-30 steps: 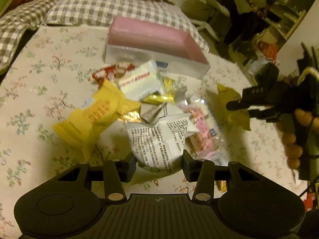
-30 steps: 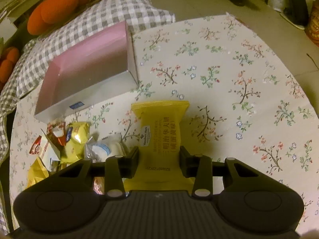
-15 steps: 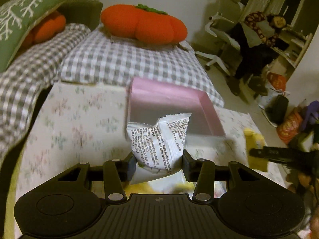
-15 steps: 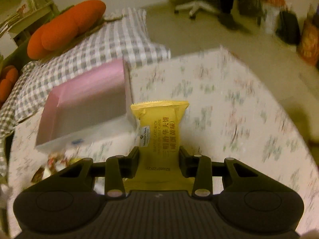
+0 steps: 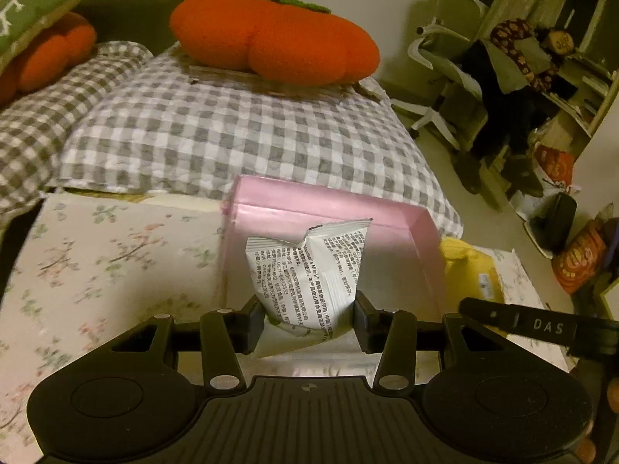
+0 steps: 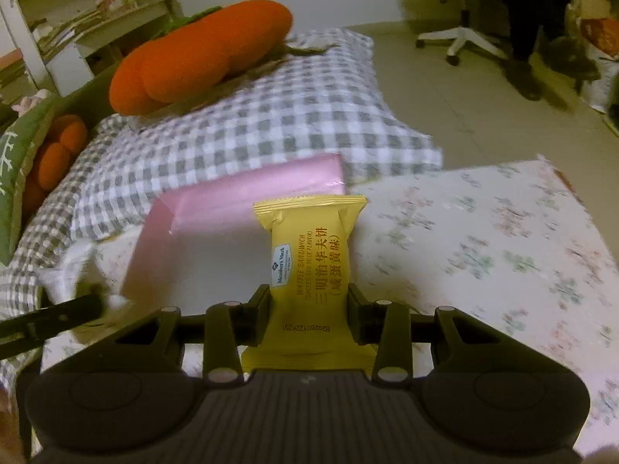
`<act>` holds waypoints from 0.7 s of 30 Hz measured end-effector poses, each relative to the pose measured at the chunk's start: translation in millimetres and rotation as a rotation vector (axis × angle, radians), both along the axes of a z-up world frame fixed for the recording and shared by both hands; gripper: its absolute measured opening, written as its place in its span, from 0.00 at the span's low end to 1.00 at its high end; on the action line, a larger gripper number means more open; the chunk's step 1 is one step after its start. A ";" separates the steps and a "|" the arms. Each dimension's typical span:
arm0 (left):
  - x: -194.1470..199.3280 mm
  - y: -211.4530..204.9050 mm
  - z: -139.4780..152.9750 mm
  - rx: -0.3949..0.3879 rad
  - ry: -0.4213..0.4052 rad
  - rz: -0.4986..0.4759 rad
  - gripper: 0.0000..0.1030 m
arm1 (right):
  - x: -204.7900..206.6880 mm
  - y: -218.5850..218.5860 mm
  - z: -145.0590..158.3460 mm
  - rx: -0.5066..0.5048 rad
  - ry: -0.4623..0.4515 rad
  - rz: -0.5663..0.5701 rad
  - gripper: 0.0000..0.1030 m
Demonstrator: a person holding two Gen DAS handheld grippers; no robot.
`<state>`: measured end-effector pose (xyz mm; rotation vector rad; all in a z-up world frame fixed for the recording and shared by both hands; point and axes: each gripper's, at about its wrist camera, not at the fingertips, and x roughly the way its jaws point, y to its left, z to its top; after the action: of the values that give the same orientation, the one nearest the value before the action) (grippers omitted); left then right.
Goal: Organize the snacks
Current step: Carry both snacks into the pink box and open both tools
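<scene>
A white snack packet (image 5: 309,274) with black print stands between the pads of my left gripper (image 5: 309,321), which is shut on it above the pink box (image 5: 329,208). My right gripper (image 6: 309,313) is shut on a yellow waffle sandwich packet (image 6: 309,255), held at the right side of the same pink box (image 6: 240,201). In the left wrist view the yellow packet (image 5: 476,270) and a black finger of the right gripper (image 5: 514,321) show just right of the box. In the right wrist view the white packet (image 6: 73,266), blurred, and a black finger of the left gripper (image 6: 50,317) appear at the left.
The box sits at the far edge of a table with a floral cloth (image 5: 96,259) (image 6: 503,239). Behind it lie grey checked cushions (image 5: 232,135) and an orange pumpkin plush (image 5: 271,34). A white office chair (image 5: 445,77) and bags stand on the floor at right.
Both grippers have carried their packets away from the snack pile and forward to the pink box, which now lies right under them. The pile has dropped out of both views.
</scene>
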<state>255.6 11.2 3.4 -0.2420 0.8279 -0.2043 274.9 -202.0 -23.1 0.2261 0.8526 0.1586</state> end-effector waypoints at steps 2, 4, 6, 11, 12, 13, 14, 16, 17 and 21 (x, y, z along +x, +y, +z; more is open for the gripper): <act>9.0 -4.5 -6.4 0.009 0.004 -0.004 0.42 | 7.4 7.5 -3.5 -0.006 0.000 0.007 0.36; 15.2 -7.4 -13.0 0.018 0.011 -0.009 0.42 | 12.7 12.0 -8.8 -0.024 0.003 0.013 0.36; 18.6 -9.2 -18.2 0.035 0.016 -0.015 0.43 | 14.8 13.4 -12.9 -0.036 0.006 0.008 0.36; 25.0 -6.3 -29.2 0.042 0.030 -0.015 0.43 | 17.4 13.3 -19.3 -0.055 0.008 -0.019 0.36; 25.6 -6.8 -31.5 0.048 0.032 -0.023 0.44 | 17.6 13.1 -20.6 -0.056 0.013 -0.021 0.36; 26.3 -6.9 -33.7 0.053 0.037 -0.026 0.44 | 18.8 13.5 -21.8 -0.061 0.014 -0.024 0.36; 26.0 -6.6 -34.9 0.059 0.038 -0.023 0.46 | 20.2 13.5 -22.7 -0.070 0.016 -0.032 0.38; 26.0 -5.4 -34.1 0.067 0.036 -0.016 0.45 | 20.7 12.6 -22.7 -0.074 0.023 -0.047 0.40; 25.1 -3.6 -32.2 0.058 0.030 -0.011 0.49 | 20.4 11.6 -21.3 -0.072 0.021 -0.057 0.41; 22.0 3.6 -22.4 0.032 0.011 0.017 0.63 | 18.7 8.4 -15.0 -0.066 0.015 -0.075 0.46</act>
<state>277.6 14.8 -19.0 -0.2200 0.8395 -0.1731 293.6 -193.6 -38.1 0.1974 0.8612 0.0590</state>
